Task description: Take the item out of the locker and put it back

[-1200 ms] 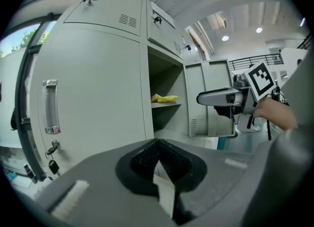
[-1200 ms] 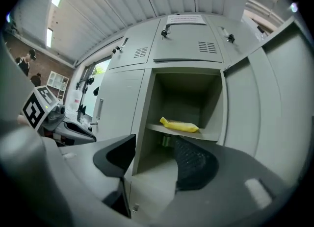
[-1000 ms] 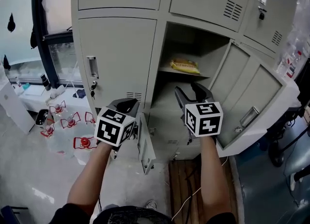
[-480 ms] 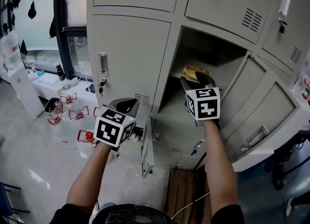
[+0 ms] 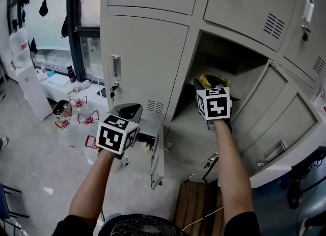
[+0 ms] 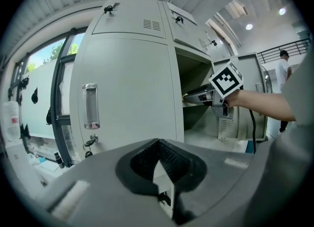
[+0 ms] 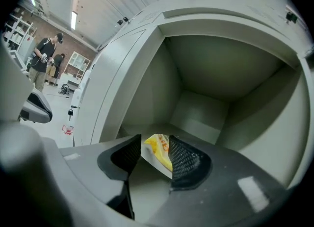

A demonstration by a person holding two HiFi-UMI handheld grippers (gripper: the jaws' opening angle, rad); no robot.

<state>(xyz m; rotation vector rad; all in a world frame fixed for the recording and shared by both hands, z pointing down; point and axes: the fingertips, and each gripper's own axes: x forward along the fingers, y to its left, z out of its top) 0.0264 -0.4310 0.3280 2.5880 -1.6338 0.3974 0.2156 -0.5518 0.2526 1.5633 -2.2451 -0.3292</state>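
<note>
A yellow snack bag lies on the shelf of the open locker compartment. My right gripper reaches into that compartment at the bag. In the right gripper view the bag shows between the tips of my right gripper. Its jaws have just been closing, with a narrow gap still left around the bag. My left gripper hangs low in front of the closed locker door, its pads meeting at the tip with nothing in them.
The compartment's door swings open to the right. A small lower door stands ajar below. Bottles with red caps sit on the floor at the left, a wooden pallet under the lockers. People stand far off.
My right gripper has moved forward into the open compartment until the yellow bag is at its tips. The left gripper has stayed low before the closed door.
</note>
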